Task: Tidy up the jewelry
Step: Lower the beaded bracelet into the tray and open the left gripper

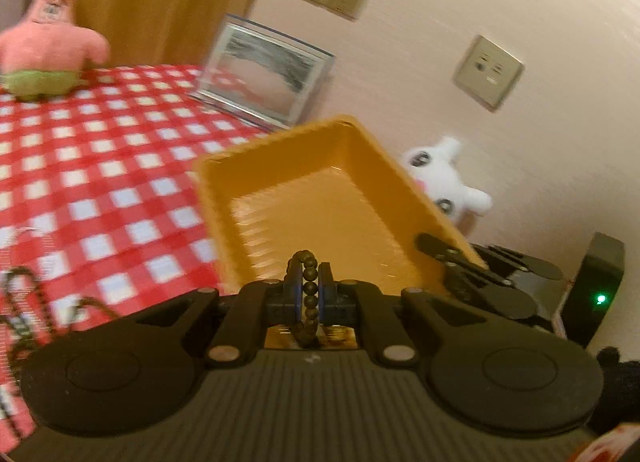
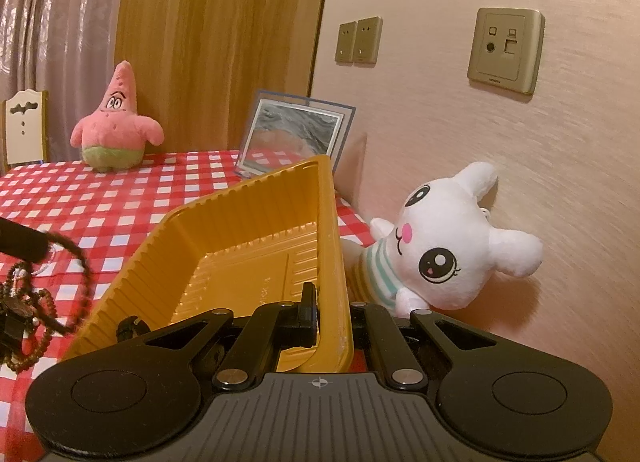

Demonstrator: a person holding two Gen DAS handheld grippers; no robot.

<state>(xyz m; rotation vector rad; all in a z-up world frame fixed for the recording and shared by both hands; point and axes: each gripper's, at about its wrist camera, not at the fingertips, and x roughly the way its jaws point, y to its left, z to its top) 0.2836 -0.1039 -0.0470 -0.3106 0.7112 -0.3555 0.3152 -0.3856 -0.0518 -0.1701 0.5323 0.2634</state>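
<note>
My left gripper [image 1: 309, 268] is shut on a dark beaded bracelet [image 1: 309, 286], held just at the near rim of the yellow tray [image 1: 320, 198]. The beads loop up between the pads. My right gripper [image 2: 326, 302] is shut on the yellow tray's right rim [image 2: 330, 246] and holds the tray tilted above the table. In the right wrist view the left gripper's finger [image 2: 20, 240] enters from the left with bead strands [image 2: 80, 274] hanging and blurred. More beaded jewelry [image 2: 28, 326] lies on the checked cloth at the left.
A red-and-white checked tablecloth [image 2: 120, 202] covers the table. A pink starfish plush [image 2: 116, 126] and a framed picture [image 2: 296, 134] stand at the back. A white bunny plush [image 2: 440, 246] leans on the wall to the right. Dark chains [image 1: 24, 302] lie at the left.
</note>
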